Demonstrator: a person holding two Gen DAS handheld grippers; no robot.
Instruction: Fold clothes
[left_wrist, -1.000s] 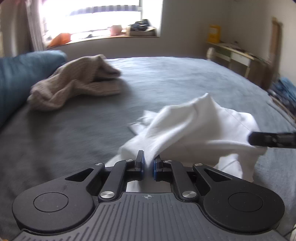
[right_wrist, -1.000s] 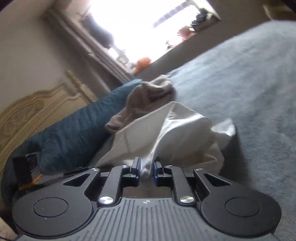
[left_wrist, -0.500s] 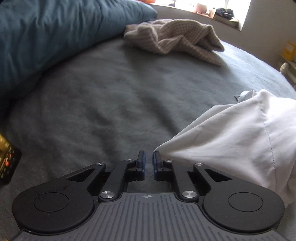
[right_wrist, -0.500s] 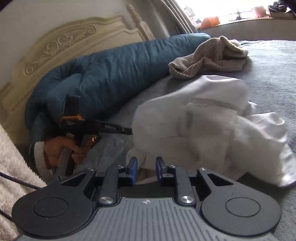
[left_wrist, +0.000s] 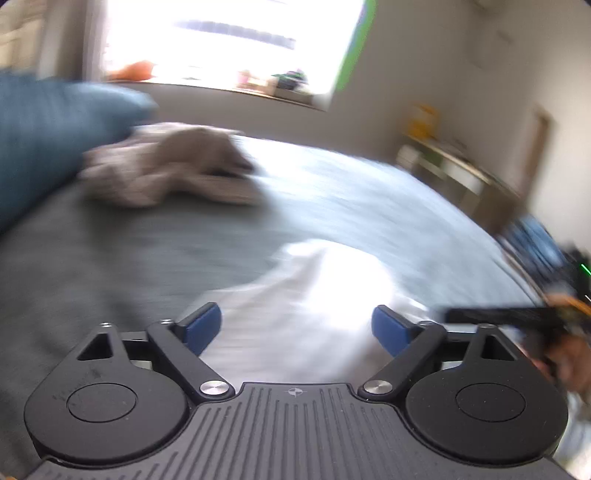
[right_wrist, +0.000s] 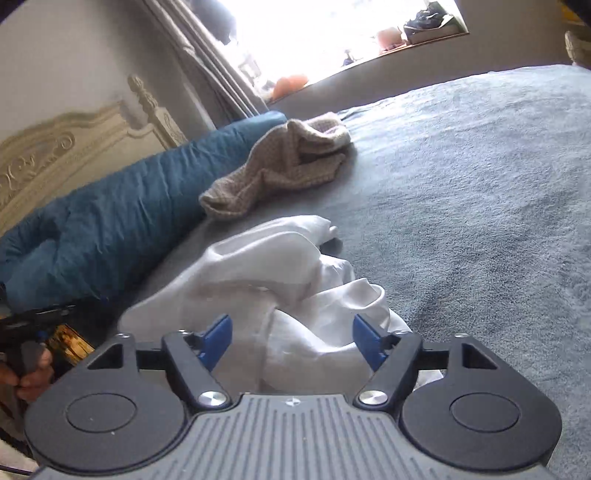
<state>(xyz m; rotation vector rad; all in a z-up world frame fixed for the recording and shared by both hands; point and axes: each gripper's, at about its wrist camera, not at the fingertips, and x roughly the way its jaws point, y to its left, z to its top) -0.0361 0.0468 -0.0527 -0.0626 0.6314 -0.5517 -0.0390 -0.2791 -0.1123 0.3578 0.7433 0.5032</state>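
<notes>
Left gripper (left_wrist: 295, 326), black two-finger tool with blue pads (left_wrist: 202, 326), jaws spread wide, just been opening, nothing pinched; crumpled white cloth garment (left_wrist: 314, 295) lies on the bed below and ahead of the gap, seen between the pads, pads not pressing it. Left wrist view heavily motion-blurred. Right gripper (right_wrist: 291, 341), same black build with blue pads (right_wrist: 217, 341), jaws also wide apart and just been opening; white garment (right_wrist: 266, 269) bunched in a loose heap directly in front of and partly between the fingers, cloth reaches near both pads but no squeeze visible, garment rests on the grey fuzzy bedspread (right_wrist: 480, 206). Bedspread (left_wrist: 129, 251) covers the whole bed surface. Beige knitted garment (right_wrist: 280, 166) lies crumpled farther up the bed, well apart from the white one, touching or just beside the long dark teal quilted pillow (right_wrist: 122, 225) that runs along the cream carved headboard (right_wrist: 55, 147). Same beige knit (left_wrist: 166, 170) and teal pillow (left_wrist: 44, 136) show blurred in the left wrist view. Person's hand (right_wrist: 31, 369) grips the other tool's handle at the left edge of the right wrist view; another hand (left_wrist: 569, 358) at the right edge of the left wrist view. Bright window (right_wrist: 332, 33) with cluttered sill behind the bed, grey curtain (right_wrist: 207, 62) beside it.
</notes>
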